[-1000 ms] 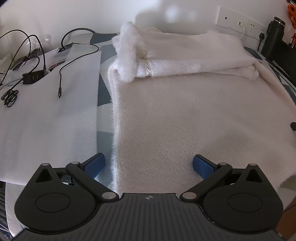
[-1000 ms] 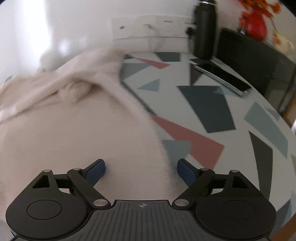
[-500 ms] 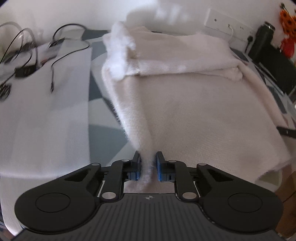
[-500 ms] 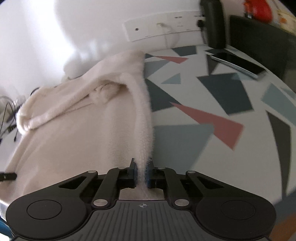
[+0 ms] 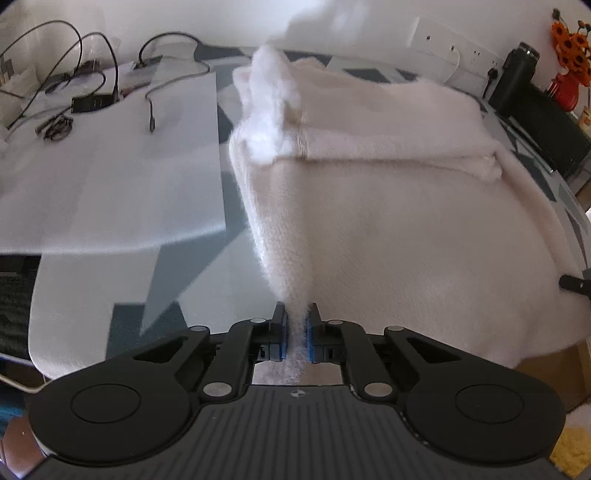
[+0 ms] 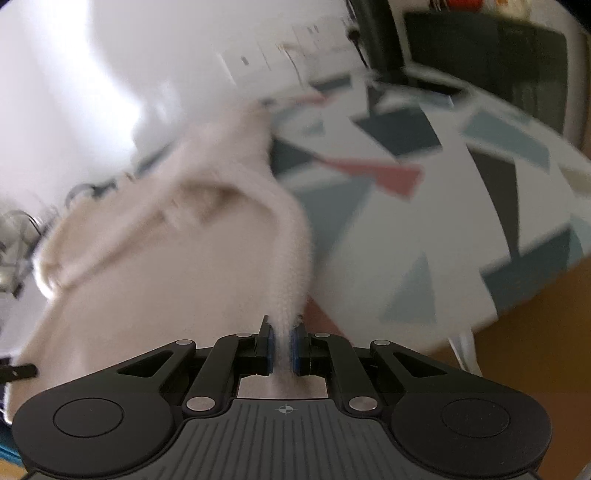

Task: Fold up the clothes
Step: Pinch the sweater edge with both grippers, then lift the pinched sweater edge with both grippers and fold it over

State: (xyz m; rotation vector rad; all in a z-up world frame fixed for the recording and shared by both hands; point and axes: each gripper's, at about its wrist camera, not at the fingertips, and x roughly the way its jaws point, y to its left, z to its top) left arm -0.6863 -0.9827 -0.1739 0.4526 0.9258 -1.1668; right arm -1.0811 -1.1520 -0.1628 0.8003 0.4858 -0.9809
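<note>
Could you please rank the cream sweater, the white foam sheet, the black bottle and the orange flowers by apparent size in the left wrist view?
1. cream sweater
2. white foam sheet
3. black bottle
4. orange flowers, though it stands farthest back and partly cropped, so its rank against the bottle is unsure.

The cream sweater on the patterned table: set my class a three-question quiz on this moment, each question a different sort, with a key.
1. True or false: the left claw is shut on the near edge of the cream sweater.
2. Multiple choice: what lies on the white sheet to the left of the sweater? A) black cables B) a red mug C) scissors
3. Fill in: the right claw is shut on the sweater's ____ edge, next to the bare patterned table.

Key: 1 true; 2 A; 3 right.
</note>
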